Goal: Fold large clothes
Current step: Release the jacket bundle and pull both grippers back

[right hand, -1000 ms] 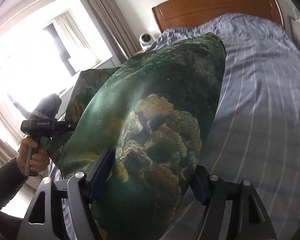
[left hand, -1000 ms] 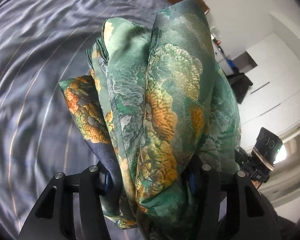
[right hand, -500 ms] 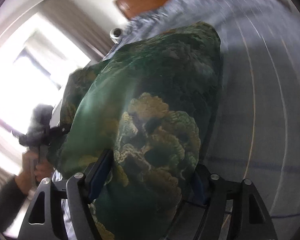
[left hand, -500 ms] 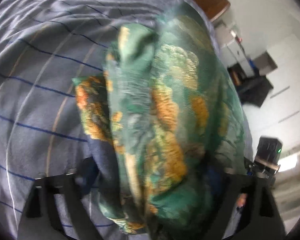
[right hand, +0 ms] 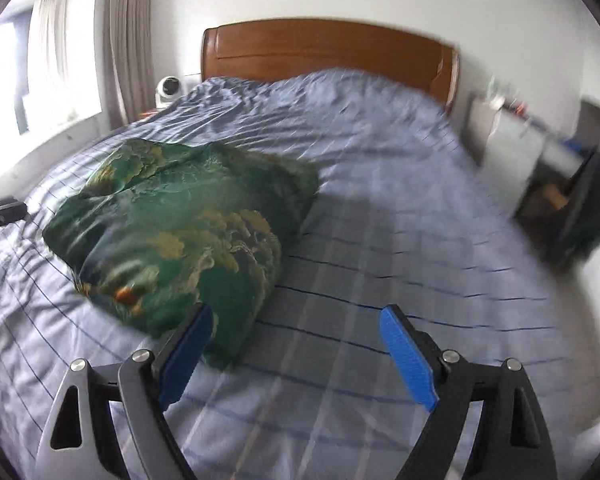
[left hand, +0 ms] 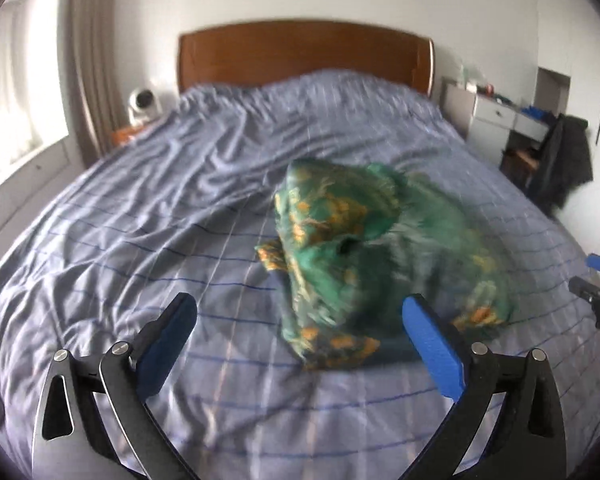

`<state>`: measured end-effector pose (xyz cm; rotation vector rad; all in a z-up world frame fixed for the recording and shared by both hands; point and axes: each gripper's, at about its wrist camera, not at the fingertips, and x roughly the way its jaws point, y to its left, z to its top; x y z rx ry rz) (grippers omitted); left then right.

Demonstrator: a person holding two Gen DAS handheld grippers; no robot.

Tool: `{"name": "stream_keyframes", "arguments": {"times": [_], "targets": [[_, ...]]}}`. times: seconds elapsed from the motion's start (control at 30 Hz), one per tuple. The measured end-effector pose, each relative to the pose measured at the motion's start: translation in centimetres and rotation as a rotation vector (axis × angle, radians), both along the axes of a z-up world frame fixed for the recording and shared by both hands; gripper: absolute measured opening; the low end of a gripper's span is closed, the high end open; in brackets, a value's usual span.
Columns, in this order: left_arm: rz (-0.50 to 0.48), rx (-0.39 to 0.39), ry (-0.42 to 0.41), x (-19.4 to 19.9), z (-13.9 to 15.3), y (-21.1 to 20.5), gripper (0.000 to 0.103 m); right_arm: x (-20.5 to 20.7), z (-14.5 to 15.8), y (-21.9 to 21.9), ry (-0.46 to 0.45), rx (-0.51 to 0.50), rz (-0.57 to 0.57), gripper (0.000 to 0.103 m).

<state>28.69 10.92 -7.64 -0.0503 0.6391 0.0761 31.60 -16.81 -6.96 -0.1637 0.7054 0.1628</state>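
Green floral garment (left hand: pixel 364 252) lies bunched in a rumpled heap on the blue striped bedspread (left hand: pixel 148 216), about midway down the bed, well short of the wooden headboard (left hand: pixel 304 54). Left gripper (left hand: pixel 300 320) hangs over the bedspread with its blue pads spread wide and opening further; the cloth sits just beyond them, free of both pads. Right gripper (right hand: pixel 296 332) is likewise parted and widening, nothing pinched; from its view the heap (right hand: pixel 180 232) lies off to the left, by its left pad. Motion blur softens the garment's edges.
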Motion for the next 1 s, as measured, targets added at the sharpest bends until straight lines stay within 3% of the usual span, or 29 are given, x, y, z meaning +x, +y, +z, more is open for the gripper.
{"name": "stream_keyframes", "arguments": {"times": [0.13,0.3,0.63,0.77,0.83,1.0], "targets": [[-0.017,-0.02,0.003,-2.0,-0.3,-3.1,0.103,-4.2,1.9,0.3,-0.033,-0.015,-0.042,0.088],[-0.014,-0.035,0.12,-3.7,-2.1,-5.4,0.103,-8.1,2.2,1.3,-0.003,-0.041,-0.054,0.088],[0.065,-0.012,-0.037,-9.5,1.5,-6.1,0.103,-14.0,3.9,1.8,-0.117,-0.026,-0.14,0.088],[0.135,0.06,-0.091,-11.7,3.4,-6.9,0.103,-15.2,4.1,1.0,-0.081,0.069,-0.12,0.088],[0.123,0.046,-0.119,-12.7,3.8,-7.3,0.103,-16.0,4.1,0.9,-0.076,0.087,-0.128,0.088],[0.094,-0.035,-0.045,-13.5,3.6,-7.6,0.103,-18.6,4.7,1.1,-0.085,0.06,-0.122,0.092]]}}
